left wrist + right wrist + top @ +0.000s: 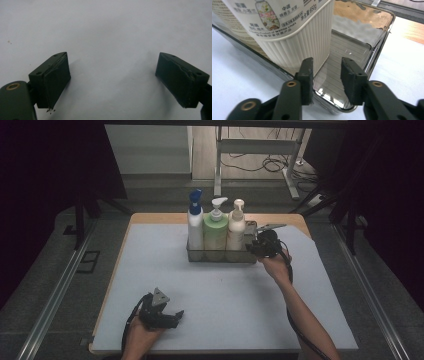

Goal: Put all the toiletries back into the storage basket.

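1. Left gripper [161, 312]: rests on the pale grey table mat [225, 295] at the near left edge, jaws spread wide, nothing between them.
2. Right gripper [327, 72]: at the right end of the shiny metal rectangular tray [372, 57], jaws partly apart, straddling the tray's near rim and gripping nothing.
3. Cream ribbed plastic pump bottle [294, 37]: upright in the tray, just beside the right gripper's left-hand jaw; contact cannot be told.
4. Further along the tray: green pump bottle [215, 232], then white bottle with blue spray top [195, 225], all upright in a row.
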Motion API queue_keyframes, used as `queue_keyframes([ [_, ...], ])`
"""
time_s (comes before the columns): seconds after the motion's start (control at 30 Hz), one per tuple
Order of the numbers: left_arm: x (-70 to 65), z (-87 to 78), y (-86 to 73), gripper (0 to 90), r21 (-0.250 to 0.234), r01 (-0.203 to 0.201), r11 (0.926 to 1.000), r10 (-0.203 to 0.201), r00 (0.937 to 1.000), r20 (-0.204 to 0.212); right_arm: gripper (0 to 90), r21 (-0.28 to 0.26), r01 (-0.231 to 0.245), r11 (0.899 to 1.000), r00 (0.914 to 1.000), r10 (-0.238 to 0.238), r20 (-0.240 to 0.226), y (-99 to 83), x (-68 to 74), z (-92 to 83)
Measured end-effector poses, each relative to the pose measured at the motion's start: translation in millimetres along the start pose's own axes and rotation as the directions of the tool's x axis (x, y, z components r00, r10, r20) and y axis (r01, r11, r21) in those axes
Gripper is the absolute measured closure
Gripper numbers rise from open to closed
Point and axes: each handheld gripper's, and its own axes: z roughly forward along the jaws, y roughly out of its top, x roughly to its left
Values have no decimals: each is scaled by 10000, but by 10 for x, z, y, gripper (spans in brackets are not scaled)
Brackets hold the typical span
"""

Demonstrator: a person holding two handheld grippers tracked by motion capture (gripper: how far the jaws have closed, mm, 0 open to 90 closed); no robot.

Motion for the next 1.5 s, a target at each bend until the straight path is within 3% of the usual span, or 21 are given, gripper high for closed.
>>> queue_keyframes([
  [0.47,-4,3,0,119,-41,43,10000,-43,10000,4,424,-118,237,9997,9995,-239,-212,-10,75,-147],
  [1.0,-4,2,-1,119,-38,33,10000,-33,10000,-3,297,-100,541,9985,9973,-546,-496,-114,147,-304],
  [1.5,-5,2,-1,119,-41,29,10000,-29,10000,-10,189,-63,1203,9927,9903,-1204,-691,-251,235,-533],
])
